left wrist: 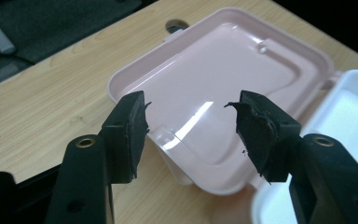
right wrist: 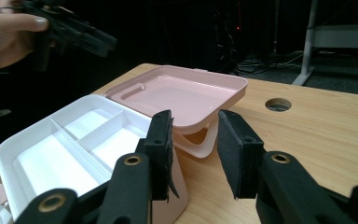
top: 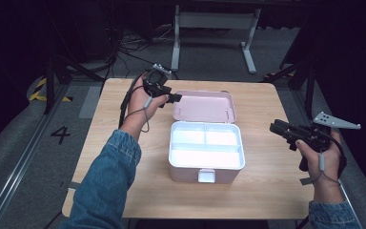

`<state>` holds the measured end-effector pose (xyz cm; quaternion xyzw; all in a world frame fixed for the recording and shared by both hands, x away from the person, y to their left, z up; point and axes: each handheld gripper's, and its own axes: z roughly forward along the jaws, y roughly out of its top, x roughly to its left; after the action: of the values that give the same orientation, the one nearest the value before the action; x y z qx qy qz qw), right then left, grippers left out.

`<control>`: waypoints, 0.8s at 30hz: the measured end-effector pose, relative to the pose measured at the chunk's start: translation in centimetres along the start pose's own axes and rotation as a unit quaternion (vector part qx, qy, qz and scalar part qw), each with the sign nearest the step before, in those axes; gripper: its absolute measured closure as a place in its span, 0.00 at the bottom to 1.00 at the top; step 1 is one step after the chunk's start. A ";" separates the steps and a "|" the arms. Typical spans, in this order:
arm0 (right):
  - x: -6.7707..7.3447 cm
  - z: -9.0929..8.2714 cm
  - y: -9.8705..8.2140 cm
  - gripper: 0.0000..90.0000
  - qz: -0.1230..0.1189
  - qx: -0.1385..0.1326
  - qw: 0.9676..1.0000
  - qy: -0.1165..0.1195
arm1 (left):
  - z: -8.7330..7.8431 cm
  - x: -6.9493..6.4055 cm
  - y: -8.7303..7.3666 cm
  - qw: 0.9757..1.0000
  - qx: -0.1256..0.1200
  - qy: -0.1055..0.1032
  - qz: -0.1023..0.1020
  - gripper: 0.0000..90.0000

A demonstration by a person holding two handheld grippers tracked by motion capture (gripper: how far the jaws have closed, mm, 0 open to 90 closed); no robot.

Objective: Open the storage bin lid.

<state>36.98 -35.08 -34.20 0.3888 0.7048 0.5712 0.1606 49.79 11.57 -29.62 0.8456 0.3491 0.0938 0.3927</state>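
Note:
A pink box point(top: 187, 174) stands open in the middle of the wooden table, and its white inner tray point(top: 206, 143) with three compartments holds nothing. The pink lid point(top: 204, 106) lies folded back behind it. My left gripper point(top: 175, 98) hovers at the lid's left end, open. From its own view the lid point(left wrist: 223, 88) lies just beyond the spread fingertips point(left wrist: 192, 126) and the tray point(left wrist: 349, 107) is at right. My right gripper point(top: 272, 127) is open, apart from the box's right side. Its own view has the fingertips point(right wrist: 195, 149) before the tray point(right wrist: 70, 149) and lid point(right wrist: 186, 93).
The table point(top: 267, 191) has a round cable hole point(right wrist: 278, 104) behind the lid. The other hand and its gripper point(right wrist: 81, 32) hang at the right gripper view's upper left. A white desk frame point(top: 214, 28) and cables stand on the floor beyond the table.

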 end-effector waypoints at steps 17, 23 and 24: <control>-1.2 3.0 2.1 0.65 -0.014 0.052 0.998 0.013 | -8.0 -3.5 -7.2 0.998 -0.011 0.032 0.047 0.43; -0.8 4.0 1.8 0.58 -0.032 0.106 0.994 0.020 | -9.1 -3.9 -10.7 0.998 -0.007 0.053 0.020 0.41; -0.8 4.1 1.6 0.58 -0.039 0.114 0.993 0.016 | -9.1 -3.9 -11.3 0.998 -0.005 0.056 0.020 0.41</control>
<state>40.81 -32.78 -34.05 0.3676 0.7822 0.4872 0.1257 37.15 19.50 -31.27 0.8438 0.3532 0.1508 0.3750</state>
